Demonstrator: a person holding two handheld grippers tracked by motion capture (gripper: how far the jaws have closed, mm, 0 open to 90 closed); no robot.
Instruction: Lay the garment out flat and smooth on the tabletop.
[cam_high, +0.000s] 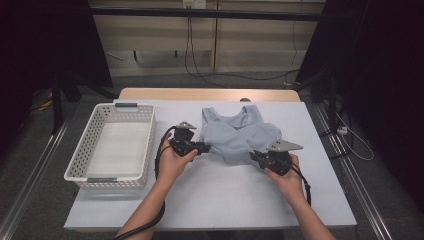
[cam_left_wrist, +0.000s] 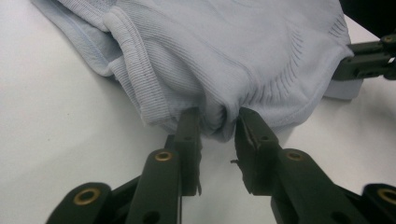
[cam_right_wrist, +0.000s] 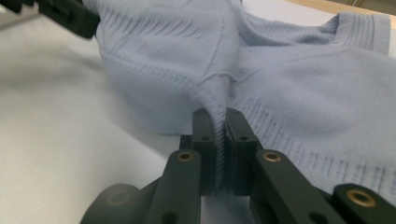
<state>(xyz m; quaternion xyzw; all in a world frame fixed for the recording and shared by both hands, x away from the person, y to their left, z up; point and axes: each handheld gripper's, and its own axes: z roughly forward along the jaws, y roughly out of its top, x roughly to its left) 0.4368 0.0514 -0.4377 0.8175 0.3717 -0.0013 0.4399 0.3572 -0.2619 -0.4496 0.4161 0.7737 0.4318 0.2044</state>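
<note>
Bunching between the right gripper (cam_right_wrist: 219, 140)'s clenched jaws, a pale-blue ribbed knit top (cam_high: 240, 132) forms a ridge. Left gripper (cam_left_wrist: 217, 128) jaws stand apart around its folded hem.

To my left on the desk (cam_high: 220, 195) sits a white plastic basket (cam_high: 80, 162) with perforated walls, in the left middle of the high view, standing square on the pale desk top. A strip of bare wood (cam_high: 210, 94) shows along the desk's far edge, above the pale surface. Beyond that, at the top centre of the frame, black cables (cam_high: 192, 47) hang down a beige wall panel and trail across the grey floor (cam_high: 240, 76). Dark curtains (cam_high: 385, 75) close off the upper right and upper left corners.
</note>
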